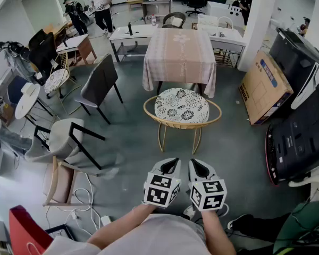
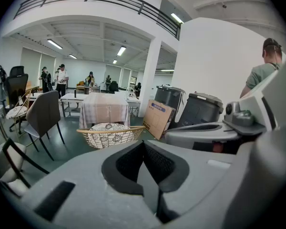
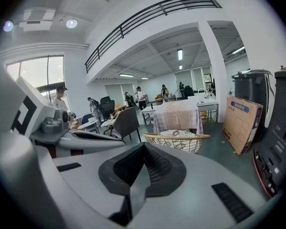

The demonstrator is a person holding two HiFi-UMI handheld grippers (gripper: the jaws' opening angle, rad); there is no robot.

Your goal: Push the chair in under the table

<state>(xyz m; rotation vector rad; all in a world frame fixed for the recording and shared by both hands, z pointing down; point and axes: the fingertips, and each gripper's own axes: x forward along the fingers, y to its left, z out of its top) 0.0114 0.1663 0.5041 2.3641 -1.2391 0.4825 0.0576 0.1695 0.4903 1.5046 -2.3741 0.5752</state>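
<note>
Fronting draped table (image 1: 179, 54), chair (image 1: 182, 106) on grey floor (image 1: 133, 142)

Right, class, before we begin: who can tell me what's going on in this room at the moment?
A person holds a gripper in each hand. The left gripper and the right gripper are side by side close to the body, both shut and empty. Ahead stands a round wicker chair with a patterned cushion, in front of a cloth-covered table. The chair is not yet pushed in under the table, and neither gripper touches it.
</note>
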